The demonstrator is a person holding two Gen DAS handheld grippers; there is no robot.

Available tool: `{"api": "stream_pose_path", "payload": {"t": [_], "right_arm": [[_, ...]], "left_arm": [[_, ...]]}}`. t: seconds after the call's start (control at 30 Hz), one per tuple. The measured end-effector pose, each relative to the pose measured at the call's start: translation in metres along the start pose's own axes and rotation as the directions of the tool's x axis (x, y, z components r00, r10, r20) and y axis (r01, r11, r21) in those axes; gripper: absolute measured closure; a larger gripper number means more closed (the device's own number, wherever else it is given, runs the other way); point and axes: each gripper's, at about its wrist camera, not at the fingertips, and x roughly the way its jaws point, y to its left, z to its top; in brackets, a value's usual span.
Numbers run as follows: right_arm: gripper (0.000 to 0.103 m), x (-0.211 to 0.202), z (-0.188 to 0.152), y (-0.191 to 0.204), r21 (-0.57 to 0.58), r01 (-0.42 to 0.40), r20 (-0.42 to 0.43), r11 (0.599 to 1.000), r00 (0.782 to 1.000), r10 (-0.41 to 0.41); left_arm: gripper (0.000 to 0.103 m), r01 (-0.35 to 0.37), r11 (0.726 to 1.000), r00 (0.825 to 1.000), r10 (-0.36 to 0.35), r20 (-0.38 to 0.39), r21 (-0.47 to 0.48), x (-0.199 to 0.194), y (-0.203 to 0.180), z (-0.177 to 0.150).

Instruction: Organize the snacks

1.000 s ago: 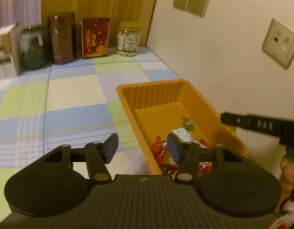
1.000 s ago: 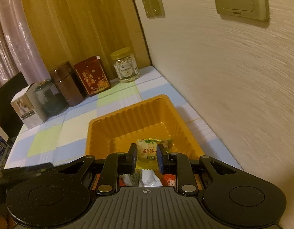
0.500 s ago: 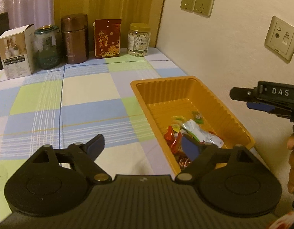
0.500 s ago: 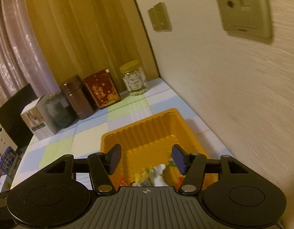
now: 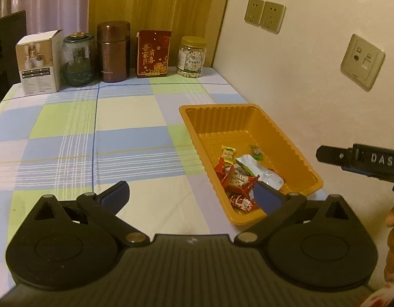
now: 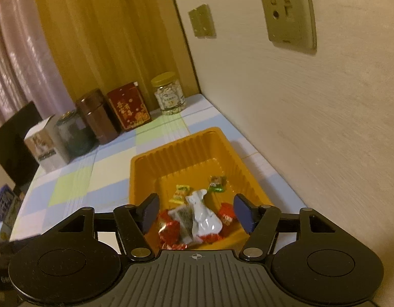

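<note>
Above orange tray (image 6: 171,157), right gripper (image 6: 197,211) empty, spread

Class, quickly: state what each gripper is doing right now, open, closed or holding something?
Left gripper: open, holding nothing.
Right gripper: open, holding nothing, above the snacks in the orange tray.

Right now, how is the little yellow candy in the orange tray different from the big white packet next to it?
The yellow candy is small and flat; the white packet is much larger and crumpled. The yellow candy lies alone on the bare floor of the orange tray, toward its middle; the white packet lies in the pile of red-wrapped snacks at the near end. Both are wrapped, loose, and gripped by nothing.
</note>
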Motion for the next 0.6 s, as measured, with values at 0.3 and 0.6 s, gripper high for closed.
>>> {"api": "stream_pose_path", "payload": {"t": [0.3, 0.6], "right_arm": [[0.024, -0.035, -0.011, 0.013, -0.02, 0.008, -0.02, 1.0, 1.0, -0.008], [0.018, -0.077, -0.035, 0.026, -0.027, 0.045, -0.019, 0.999, 0.999, -0.045]], "left_arm": [[0.0, -0.012, 1.0, 1.0, 0.012, 0.027, -0.004, -0.038, -0.003, -0.007], [0.0, -0.037, 0.999, 0.999, 0.038, 0.029, -0.039, -0.077, -0.002, -0.021]]}}
